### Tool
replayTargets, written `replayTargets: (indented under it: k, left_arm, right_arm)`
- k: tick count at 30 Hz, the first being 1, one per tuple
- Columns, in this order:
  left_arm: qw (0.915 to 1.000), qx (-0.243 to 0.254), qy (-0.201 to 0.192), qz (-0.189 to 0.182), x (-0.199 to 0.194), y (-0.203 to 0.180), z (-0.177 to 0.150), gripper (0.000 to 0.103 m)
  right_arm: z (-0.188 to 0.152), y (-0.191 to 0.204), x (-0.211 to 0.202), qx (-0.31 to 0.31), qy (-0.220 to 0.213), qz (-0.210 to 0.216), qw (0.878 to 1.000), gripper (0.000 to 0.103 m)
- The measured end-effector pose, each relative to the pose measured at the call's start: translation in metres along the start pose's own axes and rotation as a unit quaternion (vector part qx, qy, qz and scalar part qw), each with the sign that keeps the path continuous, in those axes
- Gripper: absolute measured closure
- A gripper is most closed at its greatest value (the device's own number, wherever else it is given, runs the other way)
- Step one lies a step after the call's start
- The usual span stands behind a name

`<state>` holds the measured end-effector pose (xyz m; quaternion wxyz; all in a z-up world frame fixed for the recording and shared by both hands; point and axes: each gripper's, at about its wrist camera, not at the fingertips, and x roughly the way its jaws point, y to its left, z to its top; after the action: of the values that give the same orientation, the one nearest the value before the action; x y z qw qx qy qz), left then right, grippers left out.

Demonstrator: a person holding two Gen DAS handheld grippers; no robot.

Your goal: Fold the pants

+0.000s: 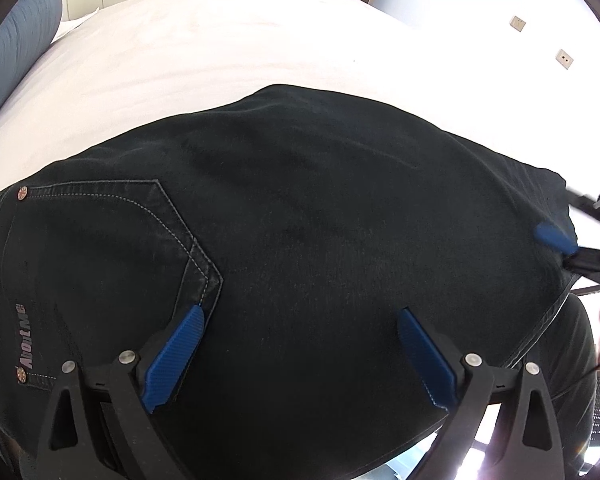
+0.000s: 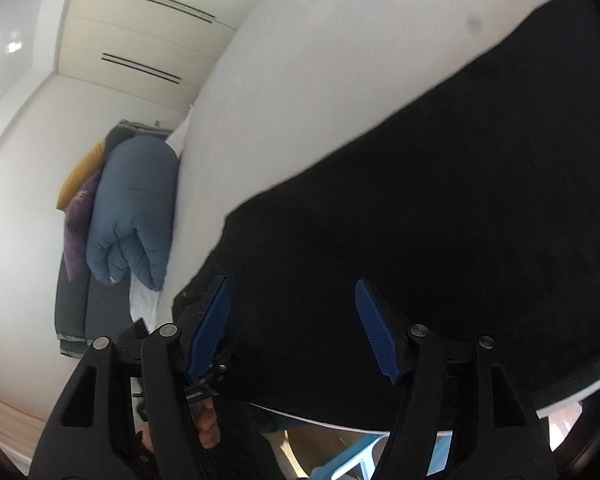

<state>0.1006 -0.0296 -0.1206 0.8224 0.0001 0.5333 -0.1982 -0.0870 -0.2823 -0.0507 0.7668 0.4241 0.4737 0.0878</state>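
Note:
Black pants lie folded flat on a white bed, with a stitched back pocket and a logo at the left. My left gripper is open just above the pants' near part, its blue pads spread wide over the fabric. My right gripper is open over the same black pants near their edge. In the left wrist view the right gripper's blue fingertip touches the pants' right end.
The white bed stretches beyond the pants. A rolled blue-grey duvet with purple and yellow cushions lies at the bed's head. White wardrobe doors stand behind. The near bed edge runs just under both grippers.

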Motion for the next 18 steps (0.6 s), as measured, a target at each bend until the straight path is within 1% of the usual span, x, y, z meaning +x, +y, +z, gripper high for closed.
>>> replayTargets:
  k: [1, 2, 3, 4, 5, 6, 7, 9, 11, 13, 14, 15, 16, 17, 18]
  left_arm:
    - [1.0, -0.002, -0.003, -0.004, -0.006, 0.009, -0.002, 0.004]
    - [0.9999, -0.005, -0.006, -0.008, -0.007, 0.011, -0.003, 0.004]
    - [0.9998, -0.008, -0.009, -0.014, -0.009, 0.013, -0.005, 0.004]
    - [0.9997, -0.009, -0.012, -0.018, -0.01, 0.015, -0.007, 0.004]
    - [0.9996, -0.009, -0.016, -0.022, -0.011, 0.017, -0.009, 0.004]
    - [0.9995, -0.008, -0.019, -0.024, -0.012, 0.017, -0.01, 0.004]
    - [0.9995, -0.007, -0.021, -0.024, -0.012, 0.018, -0.011, 0.004]
    - [0.9993, -0.008, -0.026, -0.025, -0.015, 0.019, -0.015, 0.004]
    - [0.9992, -0.011, -0.03, -0.025, -0.016, 0.017, -0.018, 0.004]
    - [0.999, -0.014, -0.034, -0.025, -0.016, 0.021, -0.021, 0.004]
    - [0.999, -0.014, -0.036, -0.023, -0.017, 0.021, -0.023, 0.004]
    - [0.999, -0.013, -0.036, -0.021, -0.017, 0.024, -0.021, 0.003]
    - [0.9991, -0.012, -0.037, -0.019, -0.021, 0.029, -0.021, 0.001]
    - [0.9991, -0.011, -0.037, -0.018, -0.021, 0.029, -0.023, 0.001]
    - [0.9992, -0.011, -0.037, -0.013, -0.022, 0.029, -0.025, 0.001]
  right_arm:
    - [0.0, -0.008, 0.006, -0.003, 0.002, -0.031, 1.0, 0.044]
    - [-0.001, -0.018, 0.007, -0.002, -0.003, -0.035, 0.999, 0.061]
    - [0.0, -0.032, 0.002, 0.009, -0.01, -0.027, 1.0, 0.079]
    - [0.001, -0.046, -0.007, 0.028, -0.017, -0.027, 0.999, 0.082]
    - [0.002, -0.061, -0.022, 0.049, -0.035, -0.021, 0.998, 0.084]
    - [0.002, -0.076, -0.041, 0.068, -0.059, -0.017, 0.996, 0.084]
    - [0.0, -0.097, -0.055, 0.084, -0.079, -0.025, 0.993, 0.086]
    - [-0.002, -0.122, -0.089, 0.113, -0.117, -0.054, 0.985, 0.087]
    - [-0.005, -0.139, -0.122, 0.146, -0.153, -0.105, 0.972, 0.087]
    - [-0.005, -0.139, -0.147, 0.169, -0.177, -0.169, 0.955, 0.085]
    - [-0.002, -0.127, -0.152, 0.156, -0.185, -0.194, 0.951, 0.079]
    - [0.003, -0.11, -0.153, 0.129, -0.191, -0.201, 0.952, 0.079]
    - [0.01, -0.089, -0.146, 0.099, -0.191, -0.174, 0.961, 0.079]
    - [0.019, -0.07, -0.134, 0.074, -0.179, -0.135, 0.972, 0.077]
    - [0.028, -0.046, -0.113, 0.048, -0.156, -0.09, 0.982, 0.062]
